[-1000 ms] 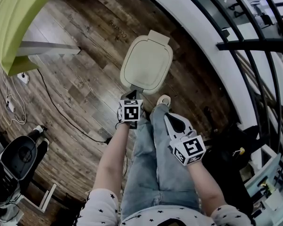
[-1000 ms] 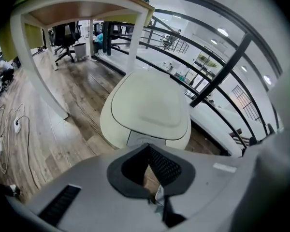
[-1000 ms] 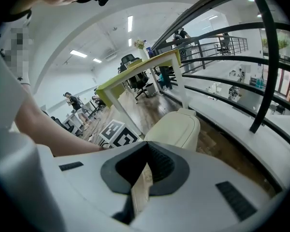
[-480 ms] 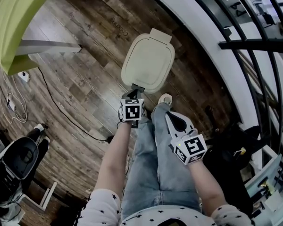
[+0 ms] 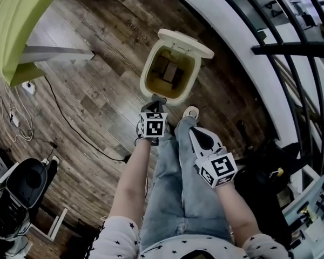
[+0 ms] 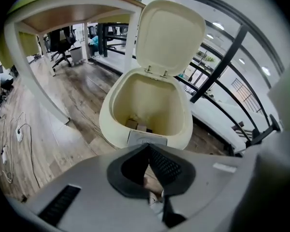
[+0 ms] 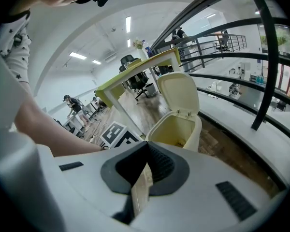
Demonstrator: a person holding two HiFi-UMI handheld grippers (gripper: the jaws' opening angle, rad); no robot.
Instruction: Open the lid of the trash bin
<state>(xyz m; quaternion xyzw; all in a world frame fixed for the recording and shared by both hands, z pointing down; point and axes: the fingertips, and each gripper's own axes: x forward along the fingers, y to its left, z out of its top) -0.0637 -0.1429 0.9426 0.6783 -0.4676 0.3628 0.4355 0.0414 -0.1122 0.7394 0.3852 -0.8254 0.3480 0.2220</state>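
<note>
The cream trash bin (image 5: 144, 80) stands on the wooden floor with its lid (image 5: 187, 42) tipped up at the far side. Brown cardboard pieces (image 5: 169, 72) lie inside. My left gripper (image 5: 156, 103) is shut, its tips at the bin's near rim, right by the grey front panel (image 6: 145, 138). In the left gripper view the bin (image 6: 110, 124) and raised lid (image 6: 169, 37) fill the middle above that gripper (image 6: 147, 147). My right gripper (image 5: 197, 133) hangs shut over the person's leg, apart from the bin; in its own view that gripper (image 7: 146, 145) faces the bin (image 7: 193, 128) from the side.
A green desk (image 5: 21, 20) stands at the upper left, a black railing (image 5: 291, 47) on a white kerb curves along the right. A black office chair (image 5: 21, 182) sits at the lower left, with a cable (image 5: 70, 128) across the floor. The person's jeans leg (image 5: 178, 188) and shoe (image 5: 189, 113) are beside the bin.
The bin's lid, flat shut in both earlier frames, has swung up and open. Both grippers have stayed almost where they were.
</note>
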